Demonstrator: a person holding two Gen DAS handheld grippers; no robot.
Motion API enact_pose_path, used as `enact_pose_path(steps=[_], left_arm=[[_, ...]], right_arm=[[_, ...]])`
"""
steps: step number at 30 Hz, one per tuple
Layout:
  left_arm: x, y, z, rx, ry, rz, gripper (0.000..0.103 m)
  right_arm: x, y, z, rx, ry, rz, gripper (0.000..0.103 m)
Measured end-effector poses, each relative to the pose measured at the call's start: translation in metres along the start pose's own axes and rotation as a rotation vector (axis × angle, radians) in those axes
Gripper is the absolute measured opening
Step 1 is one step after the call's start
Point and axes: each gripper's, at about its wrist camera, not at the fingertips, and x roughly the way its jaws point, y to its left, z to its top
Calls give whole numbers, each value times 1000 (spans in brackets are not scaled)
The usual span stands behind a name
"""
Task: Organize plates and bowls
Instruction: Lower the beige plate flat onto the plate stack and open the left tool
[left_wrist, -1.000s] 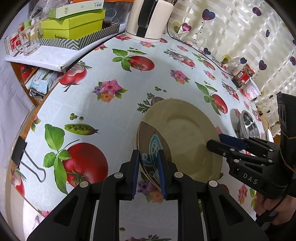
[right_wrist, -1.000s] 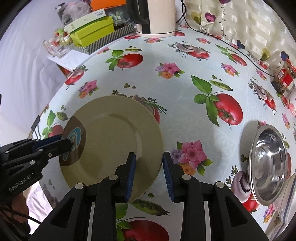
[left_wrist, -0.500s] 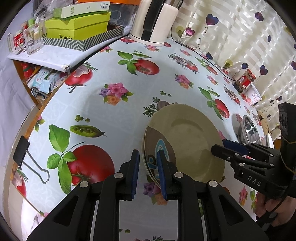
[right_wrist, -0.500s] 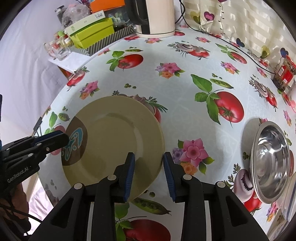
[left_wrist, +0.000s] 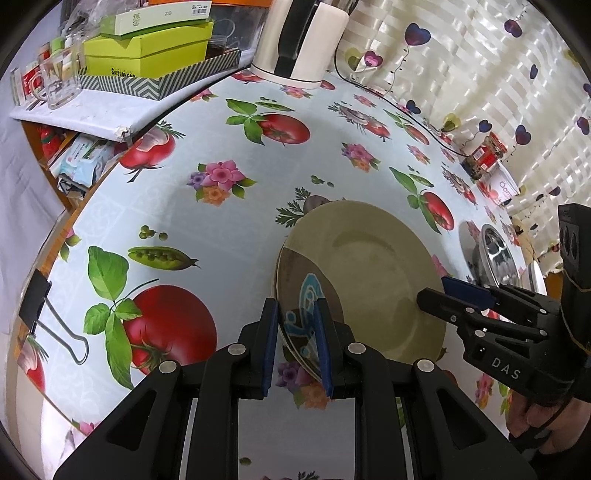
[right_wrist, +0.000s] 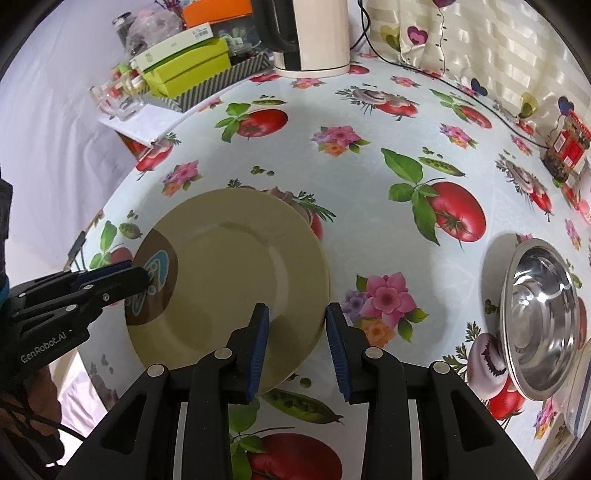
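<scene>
A beige plate (left_wrist: 373, 280) with a brown and blue patch on its rim lies on the flowered tablecloth; it seems to rest on a second plate whose edge shows beneath. My left gripper (left_wrist: 295, 343) is open, its fingers on either side of the patterned rim. My right gripper (right_wrist: 297, 343) is open, its fingers on either side of the plate (right_wrist: 236, 273) at the opposite rim. Each gripper shows in the other's view, the right (left_wrist: 454, 295) and the left (right_wrist: 122, 275). A steel bowl (right_wrist: 541, 314) lies to the right.
A white kettle (left_wrist: 299, 40) with its cable stands at the back. Green boxes (left_wrist: 147, 55) on a patterned tray and glass cups (left_wrist: 59, 81) fill the back left. A binder clip (left_wrist: 48, 317) grips the table edge. A red packet (right_wrist: 569, 144) lies at the far right.
Both grippers have opened a little wider at the plate's rims. The left wrist view has pulled back slightly; the plate sits a bit further right in it.
</scene>
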Motion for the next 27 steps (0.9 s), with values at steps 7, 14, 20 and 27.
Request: enact_pose_path(steps=[7, 14, 20, 27], left_arm=[[-1, -1, -1, -1, -2, -2, 20], [-4, 3, 1, -11, -17, 5, 20], [-8, -1, 1, 3, -32, 1, 20], [-22, -12, 2, 30, -66, -8, 20]], right_arm=[[-1, 0, -1, 3, -3, 1, 31], [-5, -3, -4, 20, -13, 5, 31], [-15, 3, -7, -1, -46, -26, 31], [-37, 6, -13, -11, -107, -46, 32]])
